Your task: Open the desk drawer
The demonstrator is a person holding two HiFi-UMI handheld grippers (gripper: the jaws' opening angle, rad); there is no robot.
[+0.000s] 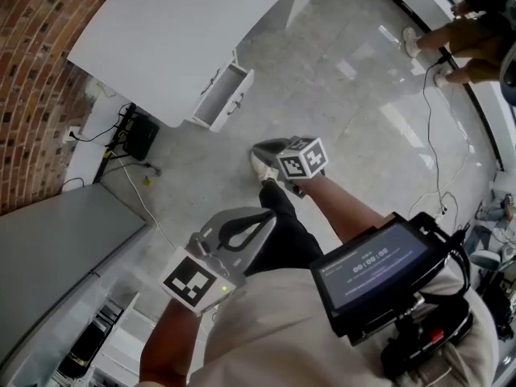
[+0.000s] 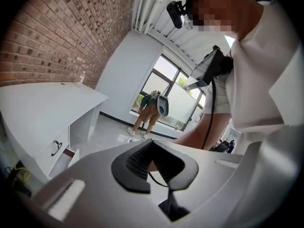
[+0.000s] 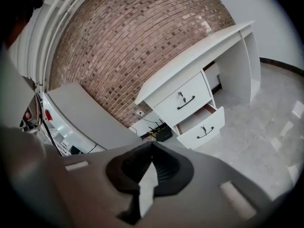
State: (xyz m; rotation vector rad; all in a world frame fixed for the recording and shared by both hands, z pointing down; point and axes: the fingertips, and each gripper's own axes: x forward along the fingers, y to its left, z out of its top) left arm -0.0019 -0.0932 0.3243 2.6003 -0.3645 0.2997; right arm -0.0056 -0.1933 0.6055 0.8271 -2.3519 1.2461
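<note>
The white desk (image 1: 169,31) stands against the brick wall, far from both grippers. Its lower drawer (image 1: 222,95) is pulled out and looks empty; the upper drawer (image 3: 183,101) above it is closed, with a dark handle. In the right gripper view the lower drawer (image 3: 202,127) shows ahead, open, beyond my right gripper (image 3: 152,144). That gripper (image 1: 260,147) hangs over the floor, shut and empty. My left gripper (image 1: 270,214) is lower in the head view, close to the body, also shut on nothing. The left gripper view (image 2: 153,141) shows the desk (image 2: 47,103) off to its left.
A black box (image 1: 139,135) with cables lies on the floor by the wall beside the desk. A grey cabinet top (image 1: 56,248) stands at the left. Another person (image 1: 459,35) stands at the far right by a trailing floor cable (image 1: 435,135). A tablet screen (image 1: 375,268) hangs at my chest.
</note>
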